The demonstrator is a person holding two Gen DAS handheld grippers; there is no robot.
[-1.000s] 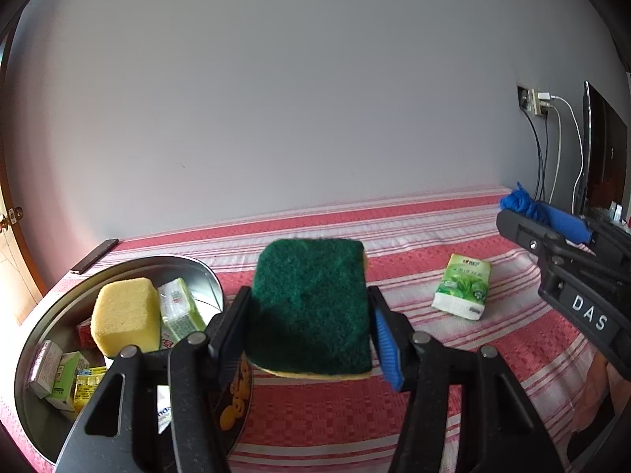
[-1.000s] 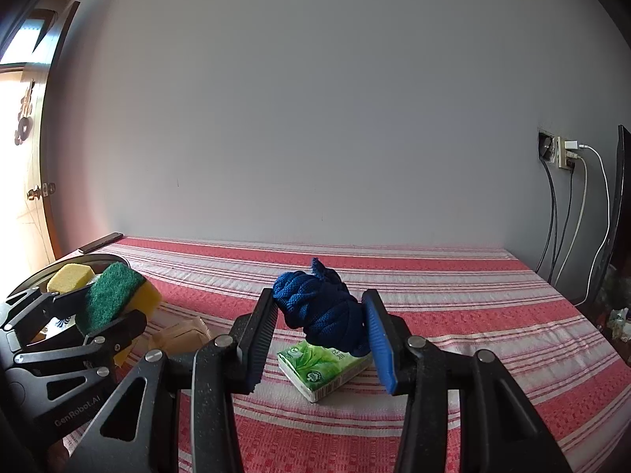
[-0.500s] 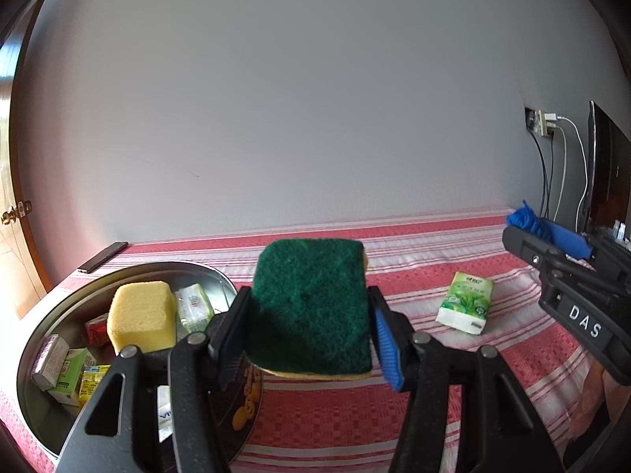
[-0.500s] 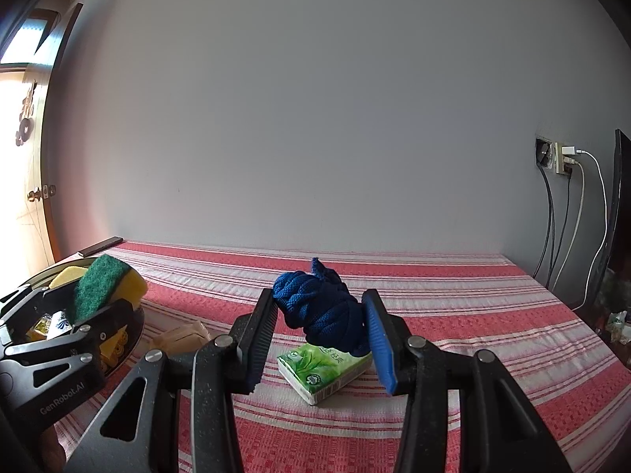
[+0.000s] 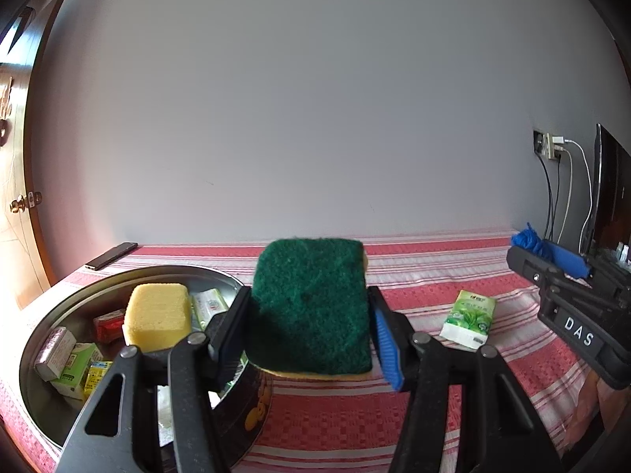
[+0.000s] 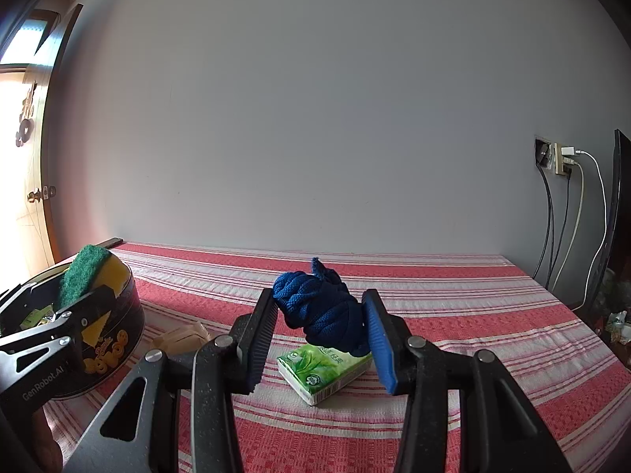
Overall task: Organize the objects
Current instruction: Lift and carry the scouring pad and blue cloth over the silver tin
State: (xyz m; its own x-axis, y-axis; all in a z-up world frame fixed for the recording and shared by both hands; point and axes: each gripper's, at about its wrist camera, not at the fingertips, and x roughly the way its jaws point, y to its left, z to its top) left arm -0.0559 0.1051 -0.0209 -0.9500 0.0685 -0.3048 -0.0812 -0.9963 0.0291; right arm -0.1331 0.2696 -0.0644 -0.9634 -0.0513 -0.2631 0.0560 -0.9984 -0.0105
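My left gripper is shut on a green-and-yellow scouring sponge, held just right of the round metal tin. The tin holds a yellow sponge and several small packets. In the right wrist view the left gripper holds the sponge over the tin's rim. My right gripper is shut on a bundle of blue rope, held above a green tissue pack on the striped cloth. The tissue pack also shows in the left wrist view.
A dark phone lies at the table's back left corner. Cables hang from a wall socket at the right, beside a dark screen. A beige object lies between the tin and the tissue pack.
My left gripper has carried the sponge left toward the tin, now at its rim. The right gripper still holds the rope over the tissue pack.
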